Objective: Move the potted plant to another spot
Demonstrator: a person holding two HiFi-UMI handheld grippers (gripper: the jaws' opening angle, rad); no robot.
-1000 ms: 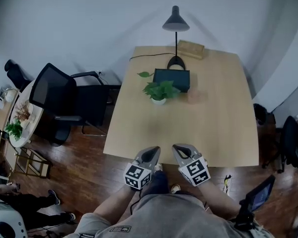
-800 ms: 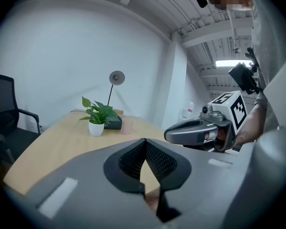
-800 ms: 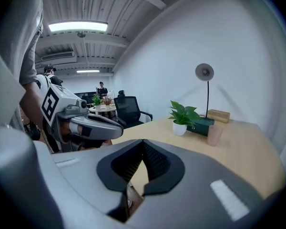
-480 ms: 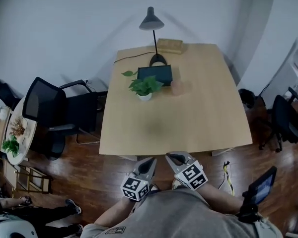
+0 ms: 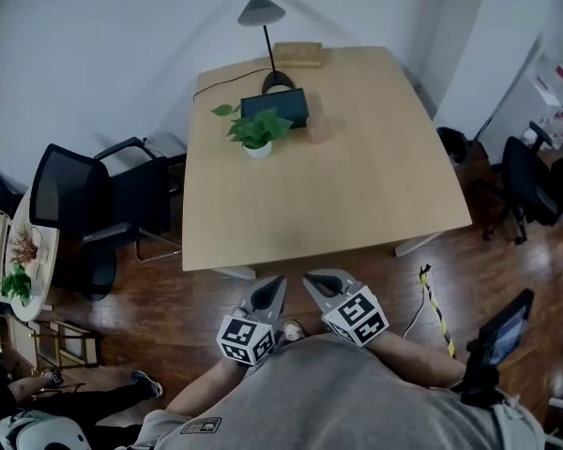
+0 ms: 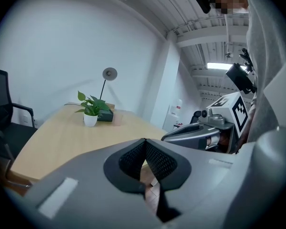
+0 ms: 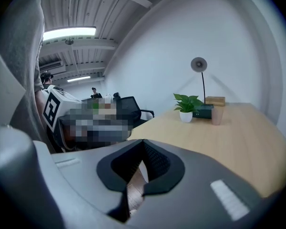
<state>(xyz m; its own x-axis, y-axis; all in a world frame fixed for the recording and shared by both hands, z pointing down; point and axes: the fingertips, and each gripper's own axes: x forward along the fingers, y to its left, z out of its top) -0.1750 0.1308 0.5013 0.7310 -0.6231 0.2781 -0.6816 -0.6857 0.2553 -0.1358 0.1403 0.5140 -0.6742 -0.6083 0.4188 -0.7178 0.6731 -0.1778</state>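
Observation:
A small green potted plant [image 5: 256, 132] in a white pot stands near the far left of a wooden table [image 5: 338, 204]. The same potted plant [image 6: 91, 110] appears far off in the left gripper view, and the potted plant [image 7: 186, 106] in the right gripper view too. My left gripper [image 5: 270, 288] and right gripper [image 5: 317, 283] are held side by side close to my body, short of the table's near edge, over the wooden floor. Both are shut with nothing in them.
Behind the plant stand a dark box [image 5: 276, 107], a black desk lamp [image 5: 261, 9], a pale cup [image 5: 319, 128] and a wooden block [image 5: 297, 54]. A black office chair [image 5: 94, 209] stands left of the table. More chairs [image 5: 525, 181] are at the right. A yellow-black cable [image 5: 433, 300] lies on the floor.
The table and plant have slid up and left in the head view and look further off. Both grippers have drawn back from the table's near edge towards my body, still shut.

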